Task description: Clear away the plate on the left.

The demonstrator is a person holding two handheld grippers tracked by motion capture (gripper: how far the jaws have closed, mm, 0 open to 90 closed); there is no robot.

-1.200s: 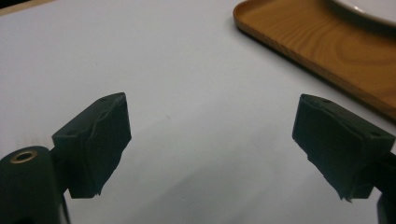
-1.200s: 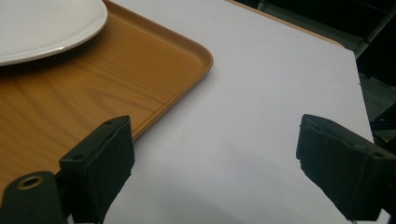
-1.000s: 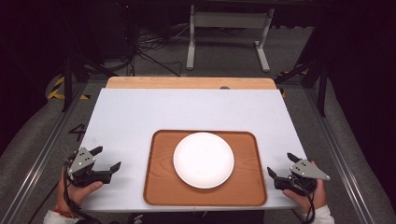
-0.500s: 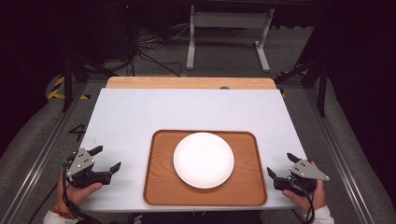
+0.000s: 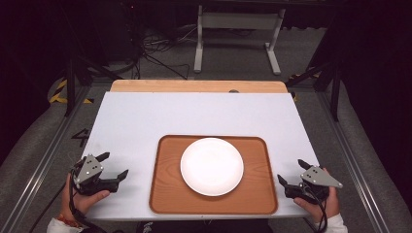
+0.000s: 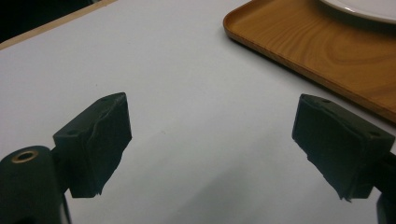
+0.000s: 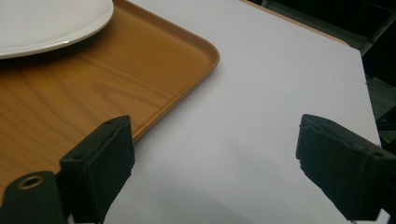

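Note:
A round white plate (image 5: 212, 166) lies in the middle of a brown wooden tray (image 5: 165, 194) at the near centre of the white tabletop (image 5: 194, 116). My left gripper (image 5: 115, 164) rests at the table's near left corner, apart from the tray, open with nothing between its jaws. My right gripper (image 5: 290, 170) sits at the near right corner, just off the tray's right rim, open and holding nothing. In the left gripper view the gripper (image 6: 215, 140) stands wide over bare table, tray (image 6: 317, 56) and plate (image 6: 364, 9) at upper right. In the right gripper view the gripper (image 7: 215, 163) straddles the tray (image 7: 93, 79) corner, plate (image 7: 46, 23) at upper left.
A strip of bare wood (image 5: 194, 86) runs along the table's far edge. Beyond it stand a metal frame (image 5: 238, 29) and cables (image 5: 155, 53) on the dark floor. Grey rails (image 5: 43, 160) flank the table on both sides.

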